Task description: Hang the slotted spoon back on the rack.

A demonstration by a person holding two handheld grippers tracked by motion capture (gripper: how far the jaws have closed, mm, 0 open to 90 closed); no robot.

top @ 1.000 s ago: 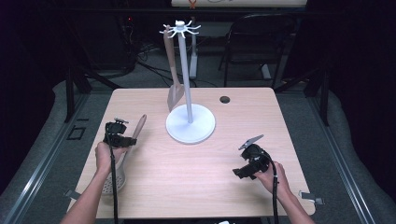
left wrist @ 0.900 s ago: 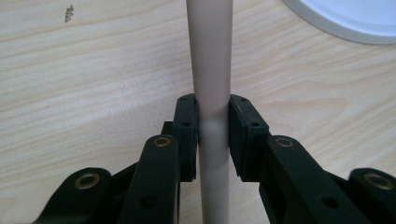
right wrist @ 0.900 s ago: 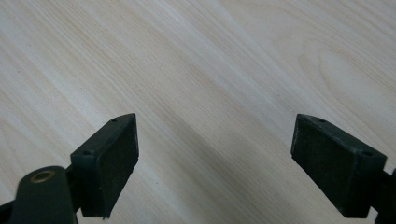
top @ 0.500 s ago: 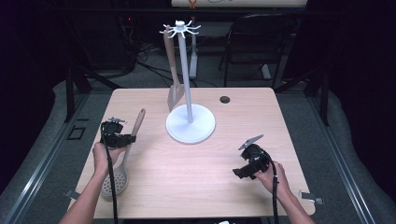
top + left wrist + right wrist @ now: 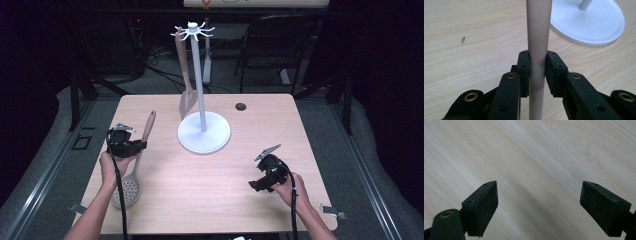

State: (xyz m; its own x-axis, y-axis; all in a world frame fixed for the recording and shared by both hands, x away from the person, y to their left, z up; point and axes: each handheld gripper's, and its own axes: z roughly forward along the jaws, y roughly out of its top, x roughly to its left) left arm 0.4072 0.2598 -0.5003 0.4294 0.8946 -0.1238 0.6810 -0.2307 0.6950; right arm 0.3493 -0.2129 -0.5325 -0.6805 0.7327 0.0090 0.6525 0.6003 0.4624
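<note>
On the left side of the table [image 5: 210, 200], the left gripper [image 5: 131, 145] is clamped on the spoon [image 5: 135, 165], a long one with holes in its round bowl. The left gripper view makes this plain: both black jaws press on the pale handle [image 5: 538, 37], one on each side. The bowl lies near the table's near left edge, and the handle points far, toward the stand [image 5: 202, 132].

The job looks like hanging the spoon on the stand. It seems to be at the start: the spoon is grabbed but looks low, at or just above the table. Next, the spoon should go up high and over to the right, so the handle's end can catch one of the little hooks [image 5: 192, 32] at the top of the pole.

A spatula [image 5: 184, 80] already hangs on the left side of the stand. It could get bumped, so a free hook would be best. The wide white base [image 5: 589, 22] sits just beside the handle, too.

Over on the near right, the right gripper [image 5: 260, 175] has its jaws wide apart, holding nothing, over bare wood. A small dark hole [image 5: 241, 106] is far off and not in the way.
</note>
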